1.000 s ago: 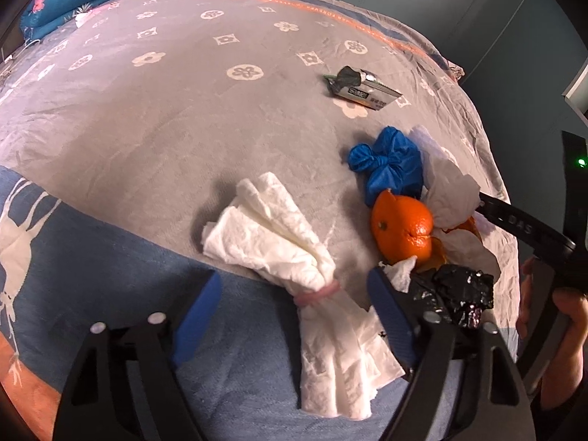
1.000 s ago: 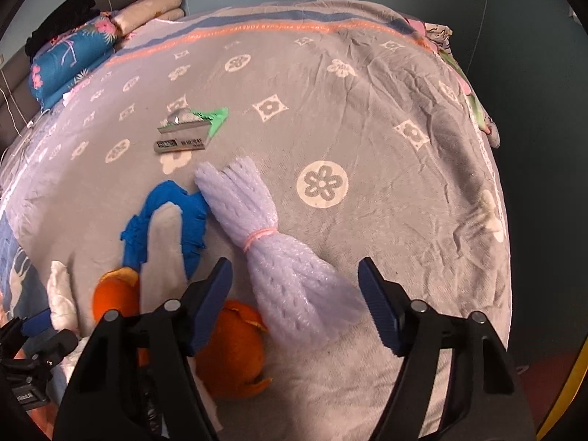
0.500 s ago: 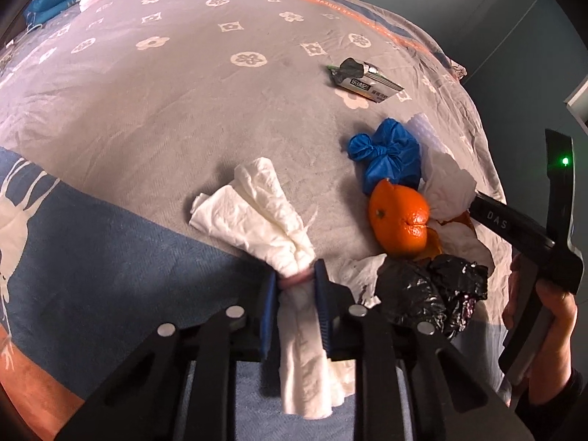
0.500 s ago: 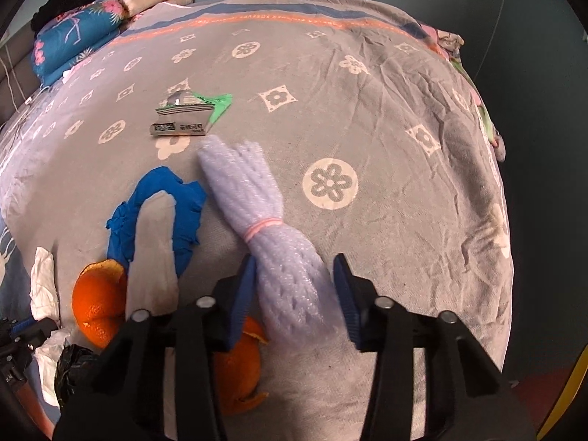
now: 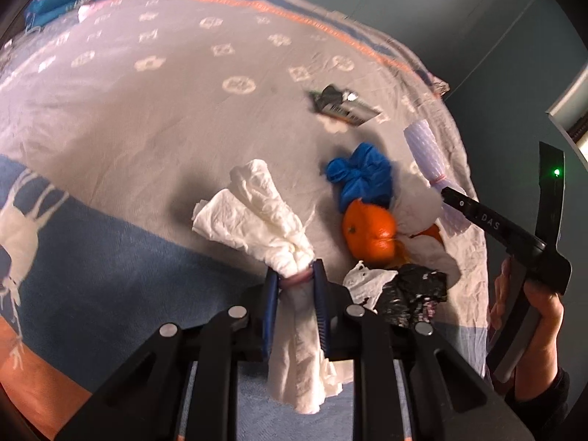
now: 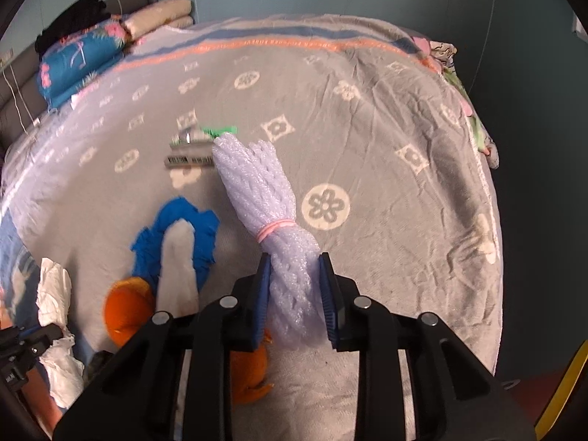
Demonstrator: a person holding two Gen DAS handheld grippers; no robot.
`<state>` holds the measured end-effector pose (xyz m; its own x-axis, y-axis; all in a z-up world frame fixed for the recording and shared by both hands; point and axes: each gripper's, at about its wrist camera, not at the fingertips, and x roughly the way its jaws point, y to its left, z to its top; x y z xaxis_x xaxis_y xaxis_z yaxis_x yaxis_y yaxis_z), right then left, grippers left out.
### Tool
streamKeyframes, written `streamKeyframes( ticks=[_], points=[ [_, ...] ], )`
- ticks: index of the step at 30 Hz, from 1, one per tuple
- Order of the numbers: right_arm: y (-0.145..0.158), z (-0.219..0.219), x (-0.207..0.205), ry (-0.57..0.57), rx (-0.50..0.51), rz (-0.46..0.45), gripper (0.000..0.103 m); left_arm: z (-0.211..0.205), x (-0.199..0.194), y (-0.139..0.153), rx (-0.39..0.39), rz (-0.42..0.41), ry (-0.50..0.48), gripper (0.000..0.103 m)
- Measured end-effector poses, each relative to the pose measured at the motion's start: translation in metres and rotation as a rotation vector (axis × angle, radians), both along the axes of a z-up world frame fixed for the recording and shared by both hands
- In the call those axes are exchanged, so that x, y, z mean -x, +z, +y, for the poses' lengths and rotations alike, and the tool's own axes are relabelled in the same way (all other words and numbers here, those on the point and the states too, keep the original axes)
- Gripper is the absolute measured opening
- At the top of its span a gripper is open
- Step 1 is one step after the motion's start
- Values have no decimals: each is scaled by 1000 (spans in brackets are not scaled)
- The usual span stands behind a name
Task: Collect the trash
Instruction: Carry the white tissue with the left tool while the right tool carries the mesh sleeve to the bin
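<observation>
trash is only partly in hand: the left gripper [image 5: 297, 284] is clamped on the white tissue bundle [image 5: 264, 220] at centre frame, and the right gripper [image 6: 296, 275] is clamped on the lilac foam-net bundle [image 6: 264, 198] at centre of its view. left on the bedspread [image 5: 147, 117] look to be the orange peel [image 5: 369, 229], blue glove [image 5: 362, 176], black bag [image 5: 415, 294] and silver wrapper [image 5: 341, 108] (no bin is visible).

the right gripper [image 6: 296, 294] pinches a banded foam net bundle [image 6: 264, 202] above the grey bedspread [image 6: 386, 128].
</observation>
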<state>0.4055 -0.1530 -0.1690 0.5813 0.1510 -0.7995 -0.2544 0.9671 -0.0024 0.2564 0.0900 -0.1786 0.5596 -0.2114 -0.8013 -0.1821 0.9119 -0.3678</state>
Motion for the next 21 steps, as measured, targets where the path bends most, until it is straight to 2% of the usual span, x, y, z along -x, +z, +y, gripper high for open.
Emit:
streamKeyframes(
  ticks=[4, 13, 21],
  points=[
    [15, -6, 8, -7, -26, -19, 25, 0, 4, 12, -34, -53, 11, 17],
    [45, -12, 37, -14, -44, -46, 25, 12, 10, 30, -54, -108, 53, 17],
    [77, -30, 79, -18, -63, -58, 25, 4, 20, 57, -67, -174, 48, 17]
  ],
)
